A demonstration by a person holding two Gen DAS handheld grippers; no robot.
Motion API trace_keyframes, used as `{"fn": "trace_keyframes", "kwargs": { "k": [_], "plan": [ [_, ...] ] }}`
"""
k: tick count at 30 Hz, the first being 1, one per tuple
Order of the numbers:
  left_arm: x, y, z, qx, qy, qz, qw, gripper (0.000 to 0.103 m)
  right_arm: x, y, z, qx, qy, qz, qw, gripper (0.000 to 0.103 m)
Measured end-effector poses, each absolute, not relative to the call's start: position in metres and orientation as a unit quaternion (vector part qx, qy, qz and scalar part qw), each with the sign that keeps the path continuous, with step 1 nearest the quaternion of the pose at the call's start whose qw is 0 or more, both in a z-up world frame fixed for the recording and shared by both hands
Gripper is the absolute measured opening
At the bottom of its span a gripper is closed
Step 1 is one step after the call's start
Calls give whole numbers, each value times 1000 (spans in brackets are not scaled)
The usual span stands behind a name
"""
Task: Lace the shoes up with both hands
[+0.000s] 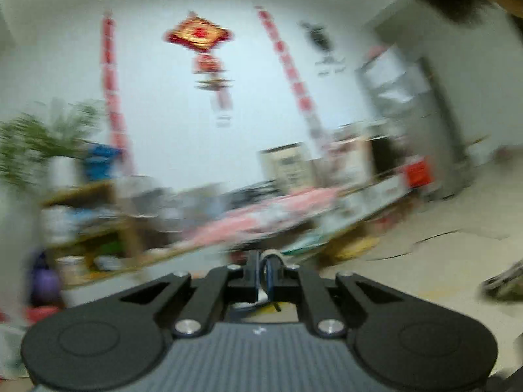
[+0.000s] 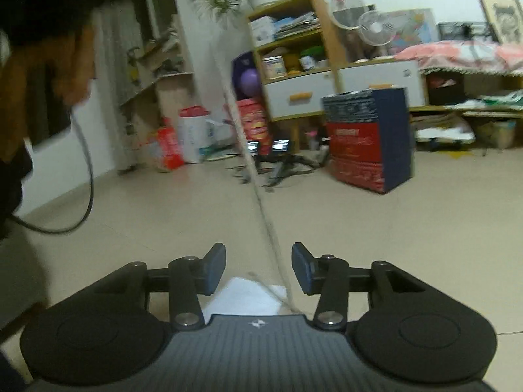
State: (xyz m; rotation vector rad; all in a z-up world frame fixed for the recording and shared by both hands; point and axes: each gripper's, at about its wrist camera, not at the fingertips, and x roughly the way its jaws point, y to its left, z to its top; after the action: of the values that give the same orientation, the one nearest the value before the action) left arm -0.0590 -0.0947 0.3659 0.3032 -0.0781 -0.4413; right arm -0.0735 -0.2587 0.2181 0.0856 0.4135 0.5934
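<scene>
Lacing under way, far from finished: left gripper (image 1: 268,269) jaws closed on lace end; right gripper (image 2: 258,268) jaws wide open, lace (image 2: 266,225) running taut between them, ungripped. Shoe hidden.

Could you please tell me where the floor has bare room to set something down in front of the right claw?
Bare tile floor lies open between the right claw and the blue-and-red box. It is crowded by the wooden shelf and around the taut shoelace crossing the middle.
</scene>
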Motion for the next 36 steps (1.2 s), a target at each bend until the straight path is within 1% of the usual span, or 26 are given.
{"fn": "trace_keyframes", "kwargs": {
  "k": [2, 3, 4, 5, 6, 7, 8, 10, 15, 19, 23, 25, 27, 30, 33, 36],
  "plan": [
    [-65, -121, 361, 162, -49, -259, 951, 7, -65, -255, 216, 27, 198, 255, 946, 48],
    [-70, -133, 356, 178, -58, -271, 944, 7, -60, -253, 215, 20, 196, 237, 951, 37],
    [-72, -138, 353, 191, -62, -270, 942, 7, -53, -256, 213, 23, 196, 222, 955, 0],
    [-74, -143, 349, 203, -65, -269, 939, 7, -43, -264, 213, 40, 198, 198, 959, 3],
    [-76, -147, 346, 215, -67, -267, 937, 8, -39, -279, 213, 69, 199, 171, 962, 1],
    [-72, -144, 344, 213, -54, -260, 940, 11, -37, -297, 212, 102, 199, 144, 964, 1],
    [-69, -141, 341, 211, -40, -254, 943, 16, -34, -315, 207, 129, 206, 113, 963, 1],
    [-53, -130, 331, 208, 7, -232, 950, 34, -28, -348, 193, 165, 226, 51, 959, 1],
    [-28, -100, 280, 226, 108, -179, 952, 35, -36, -420, 140, 227, 278, -93, 929, 1],
    [-24, -76, 242, 222, 170, -150, 948, 35, -47, -437, 105, 217, 315, -185, 905, 2],
    [-28, -53, 214, 212, 218, -136, 943, 35, -66, -464, 81, 228, 350, -284, 863, 5],
    [-28, -46, 204, 217, 235, -133, 938, 35, -80, -481, 77, 213, 357, -341, 843, 15],
    [-29, -39, 195, 221, 250, -129, 934, 35, -90, -496, 80, 199, 353, -391, 827, 21],
    [-29, -31, 184, 220, 266, -124, 930, 37, -102, -515, 87, 179, 342, -441, 810, 22],
    [-29, -23, 174, 231, 276, -111, 926, 37, -102, -517, 97, 132, 323, -479, 805, 22],
    [-26, -11, 171, 219, 292, -102, 926, 39, -103, -527, 105, 134, 306, -498, 800, 23]
  ]
}}
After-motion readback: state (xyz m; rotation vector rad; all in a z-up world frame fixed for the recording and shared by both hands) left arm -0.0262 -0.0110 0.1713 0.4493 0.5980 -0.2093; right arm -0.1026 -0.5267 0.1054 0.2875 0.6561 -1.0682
